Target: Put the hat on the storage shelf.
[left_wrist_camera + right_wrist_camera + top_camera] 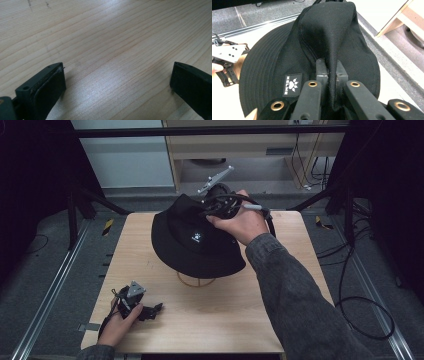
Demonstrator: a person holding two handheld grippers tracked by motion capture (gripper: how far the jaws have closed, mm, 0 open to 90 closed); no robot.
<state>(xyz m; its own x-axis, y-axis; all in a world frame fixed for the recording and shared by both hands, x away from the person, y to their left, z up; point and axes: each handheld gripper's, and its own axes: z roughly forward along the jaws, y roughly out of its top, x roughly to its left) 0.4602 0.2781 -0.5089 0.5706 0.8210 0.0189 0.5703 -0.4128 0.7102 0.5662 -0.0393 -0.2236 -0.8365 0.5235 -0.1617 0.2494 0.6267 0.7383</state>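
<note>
Right gripper [331,75] pinches a fold of the black fabric bucket hat [192,240]; left gripper [150,311] rests released on the pale wooden table [220,315].

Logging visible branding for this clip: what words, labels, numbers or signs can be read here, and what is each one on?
"KELME", white letters beside a paw print, on a small black patch sewn to the crown of the black bucket hat.
In the high view the same patch is too small to read.
No other text is visible.
</note>
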